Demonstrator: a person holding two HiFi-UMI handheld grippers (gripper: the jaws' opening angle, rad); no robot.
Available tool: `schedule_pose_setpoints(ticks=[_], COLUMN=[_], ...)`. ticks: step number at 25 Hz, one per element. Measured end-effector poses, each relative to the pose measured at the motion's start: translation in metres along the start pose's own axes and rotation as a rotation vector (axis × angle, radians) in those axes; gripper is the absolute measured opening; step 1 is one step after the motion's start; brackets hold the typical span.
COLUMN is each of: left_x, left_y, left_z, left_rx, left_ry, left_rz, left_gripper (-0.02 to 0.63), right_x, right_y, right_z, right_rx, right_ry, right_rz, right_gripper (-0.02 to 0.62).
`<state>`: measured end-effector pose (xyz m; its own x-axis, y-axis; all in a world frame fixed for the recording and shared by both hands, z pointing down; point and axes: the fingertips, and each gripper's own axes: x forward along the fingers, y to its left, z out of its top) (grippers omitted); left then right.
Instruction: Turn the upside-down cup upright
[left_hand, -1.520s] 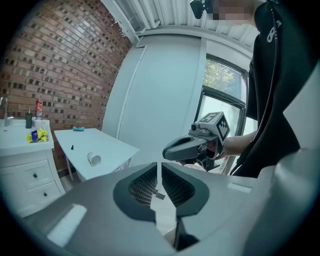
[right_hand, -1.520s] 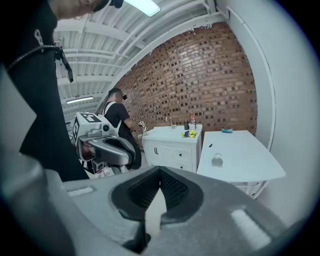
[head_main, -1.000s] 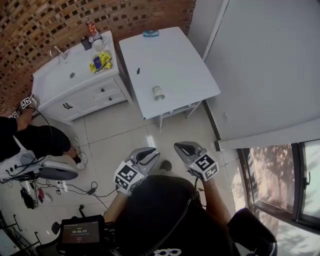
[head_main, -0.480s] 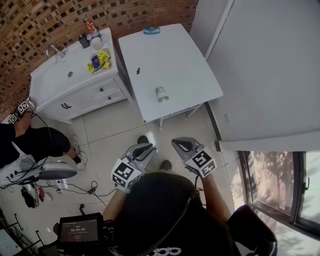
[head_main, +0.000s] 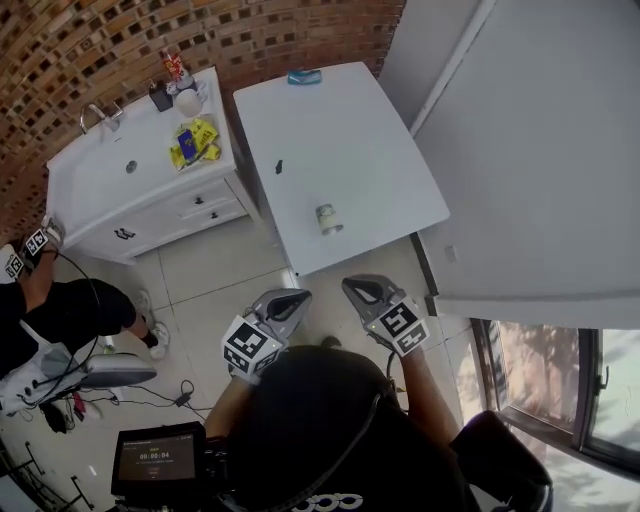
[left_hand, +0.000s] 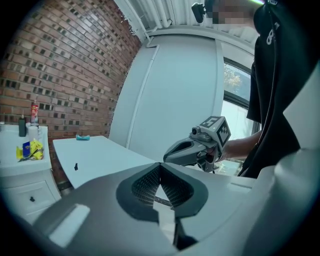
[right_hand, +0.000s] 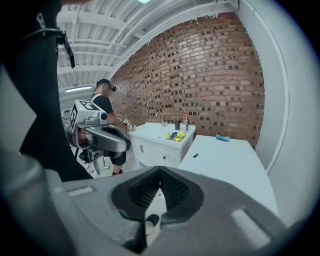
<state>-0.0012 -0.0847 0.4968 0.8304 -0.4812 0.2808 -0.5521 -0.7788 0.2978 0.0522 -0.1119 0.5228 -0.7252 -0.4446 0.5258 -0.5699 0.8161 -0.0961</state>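
Head view overhead; gripper views low (all share table (head_main: 350, 140)).

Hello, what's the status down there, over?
Left gripper and right gripper: jaws shut, empty, short of the table. Cup untouched near the table's near edge. Nothing seen blocking the approach.

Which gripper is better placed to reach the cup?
Probably the right gripper: its view shows the cup straight ahead below its shut jaws. The left gripper is about as near.

left gripper (head_main: 286, 300) and right gripper (head_main: 361, 290) held side by side before the body, both with jaws together, empty.
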Motion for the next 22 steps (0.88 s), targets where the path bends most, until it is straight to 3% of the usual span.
schedule_pose_setpoints(ticks=[10, 22], left_x=[-0.016, -0.032], left_y=[0.069, 0.114], left_z=[0.009, -0.002], left_rx=[-0.027, -0.073], left_ry=[0.010, 0.020], left_rz=[-0.063, -0.047], left_gripper=[0.015, 0.015], right_x=[0.056, 0.095], right_y=[-0.032, -0.054], right_z=[0.014, -0.013], right_rx=[-0.109, -0.147], right_ry=[0.150, 0.311], right_rz=[-0.126, -0.144], right_gripper=[-0.008, 0.049])
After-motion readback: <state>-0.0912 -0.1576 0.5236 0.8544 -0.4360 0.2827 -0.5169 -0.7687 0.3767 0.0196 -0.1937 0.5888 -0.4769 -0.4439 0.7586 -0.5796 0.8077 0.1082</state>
